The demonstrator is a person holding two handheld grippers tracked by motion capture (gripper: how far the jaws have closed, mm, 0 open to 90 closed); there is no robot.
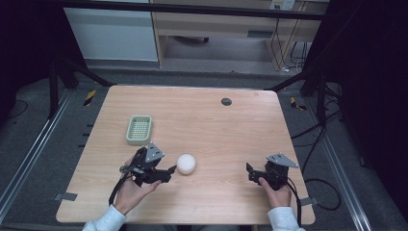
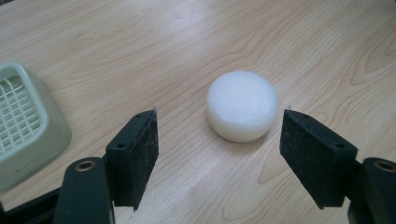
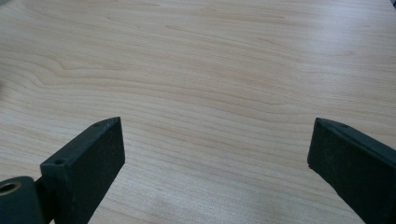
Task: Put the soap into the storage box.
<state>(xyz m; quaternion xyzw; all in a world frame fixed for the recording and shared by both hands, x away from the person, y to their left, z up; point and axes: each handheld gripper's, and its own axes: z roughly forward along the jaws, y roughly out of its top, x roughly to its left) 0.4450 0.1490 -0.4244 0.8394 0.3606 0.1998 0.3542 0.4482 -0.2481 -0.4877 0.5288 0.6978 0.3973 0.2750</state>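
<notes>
White puck (image 2: 242,105) before spread left gripper (image 2: 219,140)

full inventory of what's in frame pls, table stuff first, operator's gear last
table: 1, light wood, fills the middle of the high view
white puck: 1, white, round and flat-topped, near edge of the table left of centre, just ahead of the left gripper's open jaws, untouched
basket: 1, pale green, slotted bottom, on the left half of the table, beyond the left gripper
grommet: 1, dark round disc, set in the table near its far edge
cables: several, black, on the floor right of the table
left gripper: 1, black with grey plate, near left, open, pointed at the puck
right gripper: 1, black with grey plate, near right, open over bare wood
hands: 2, in light sleeves, near edge
</notes>
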